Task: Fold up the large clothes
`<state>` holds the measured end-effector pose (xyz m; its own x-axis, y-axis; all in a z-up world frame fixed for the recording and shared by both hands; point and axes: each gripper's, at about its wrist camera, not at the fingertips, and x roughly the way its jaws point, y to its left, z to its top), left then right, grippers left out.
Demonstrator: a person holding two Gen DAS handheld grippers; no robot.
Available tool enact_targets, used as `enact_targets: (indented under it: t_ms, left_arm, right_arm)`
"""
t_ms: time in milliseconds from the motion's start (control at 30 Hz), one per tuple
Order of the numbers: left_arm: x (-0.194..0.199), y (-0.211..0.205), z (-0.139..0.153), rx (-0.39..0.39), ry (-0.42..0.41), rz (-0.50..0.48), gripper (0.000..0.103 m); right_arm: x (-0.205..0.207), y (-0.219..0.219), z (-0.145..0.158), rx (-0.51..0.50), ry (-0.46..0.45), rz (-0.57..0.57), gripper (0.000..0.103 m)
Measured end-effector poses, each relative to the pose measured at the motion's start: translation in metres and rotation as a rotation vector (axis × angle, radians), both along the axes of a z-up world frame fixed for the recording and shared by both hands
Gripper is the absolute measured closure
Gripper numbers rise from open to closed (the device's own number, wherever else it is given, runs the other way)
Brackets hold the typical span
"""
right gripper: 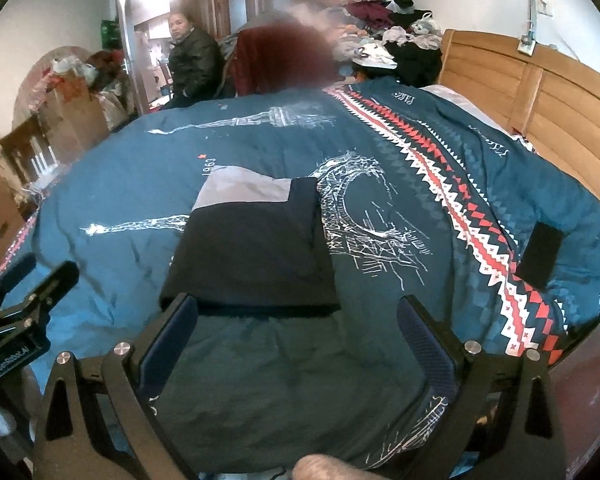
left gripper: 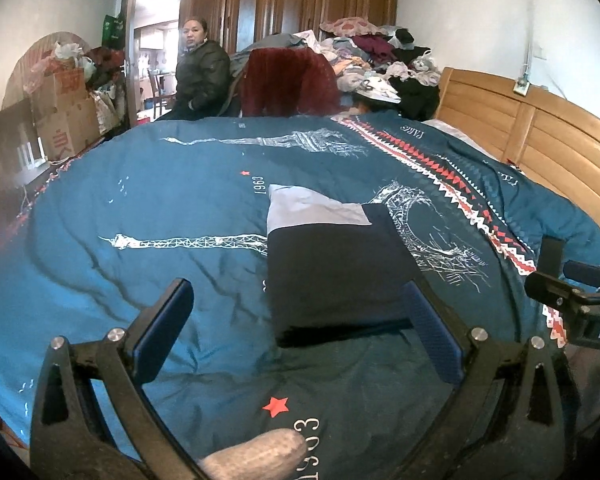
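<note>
Lying folded into a neat rectangle, a dark navy garment (left gripper: 332,276) with a pale grey panel at its far end rests near the middle of a bed covered by a teal quilt (left gripper: 140,208) printed with white towers, red stars and a red-and-white zigzag band. Just short of the garment's near edge, the left hand-held gripper (left gripper: 300,332) hovers with its blue-padded fingers spread wide and nothing between them; its right finger overlaps the garment's near corner in the left wrist view, though contact cannot be confirmed. Beside it, the right hand-held gripper (right gripper: 300,344) is likewise wide open and empty above the quilt, its left finger close to the garment's near edge. A small black rectangular object (right gripper: 540,256) lies on the quilt to the right. Across the bed, a person in a dark jacket (left gripper: 202,72) sits beside a heap of clothes (left gripper: 372,56) and a wooden headboard (left gripper: 540,136).
</note>
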<state>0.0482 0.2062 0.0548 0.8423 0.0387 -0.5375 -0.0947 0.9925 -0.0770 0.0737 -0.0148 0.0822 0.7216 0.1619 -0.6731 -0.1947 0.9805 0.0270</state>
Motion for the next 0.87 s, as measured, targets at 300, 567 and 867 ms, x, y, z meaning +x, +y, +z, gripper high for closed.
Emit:
enact_targets:
  t_ms: [300, 567, 867]
  left_arm:
    - [-0.001, 0.006, -0.006, 0.006, 0.016, 0.038, 0.000]
    - [-0.001, 0.001, -0.004, 0.026, 0.007, 0.034, 0.000]
    - [0.003, 0.003, -0.005, 0.019, 0.018, 0.046, 0.000]
  right_arm:
    - [0.001, 0.000, 0.001, 0.007, 0.016, 0.007, 0.002]
    - [0.008, -0.003, -0.004, 0.017, 0.036, 0.007, 0.002]
    - [0.012, 0.001, -0.006, 0.002, 0.023, 0.014, 0.004]
